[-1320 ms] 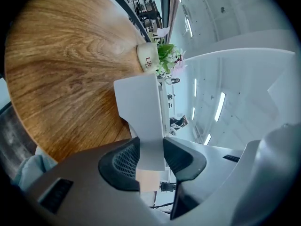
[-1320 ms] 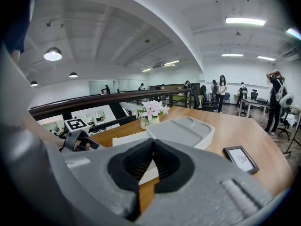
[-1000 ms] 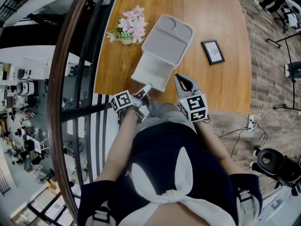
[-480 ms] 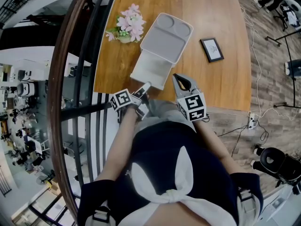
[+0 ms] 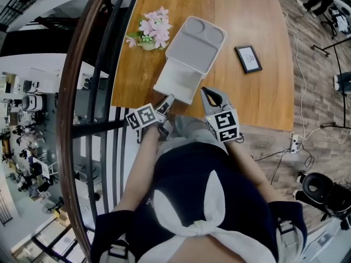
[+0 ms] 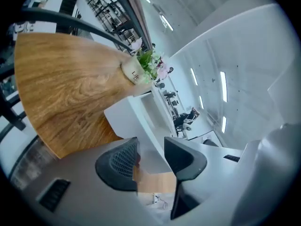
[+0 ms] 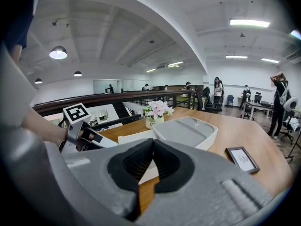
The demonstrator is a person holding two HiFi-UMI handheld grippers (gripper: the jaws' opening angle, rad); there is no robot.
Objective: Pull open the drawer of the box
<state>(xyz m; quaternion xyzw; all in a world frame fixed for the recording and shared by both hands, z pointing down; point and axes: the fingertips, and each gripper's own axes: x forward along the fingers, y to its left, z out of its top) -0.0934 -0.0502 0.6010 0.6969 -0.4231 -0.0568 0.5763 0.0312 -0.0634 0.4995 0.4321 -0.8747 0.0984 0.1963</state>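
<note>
A white box [image 5: 196, 43] lies on the wooden table [image 5: 258, 97], its drawer [image 5: 178, 81] pulled out toward the table's near edge. My left gripper [image 5: 166, 102] is at the drawer's near left corner. In the left gripper view the white front wall of the drawer [image 6: 141, 121] fills the gap between the two pads, so my left gripper [image 6: 150, 149] is shut on it. My right gripper [image 5: 206, 92] hovers just right of the drawer with its pads together and nothing between them. The right gripper view shows the box [image 7: 186, 131] and the drawer [image 7: 136, 138] beyond my right gripper [image 7: 153, 152].
A small pot of pink flowers [image 5: 153, 29] stands left of the box. A black picture frame [image 5: 248, 59] lies to its right. A dark railing [image 5: 93, 64] runs along the table's left side, with a drop to a lower floor beyond it. People stand far off across the room.
My left gripper has rolled a little while staying at the drawer's corner. The drawer, the box and my right gripper stay where they were.
</note>
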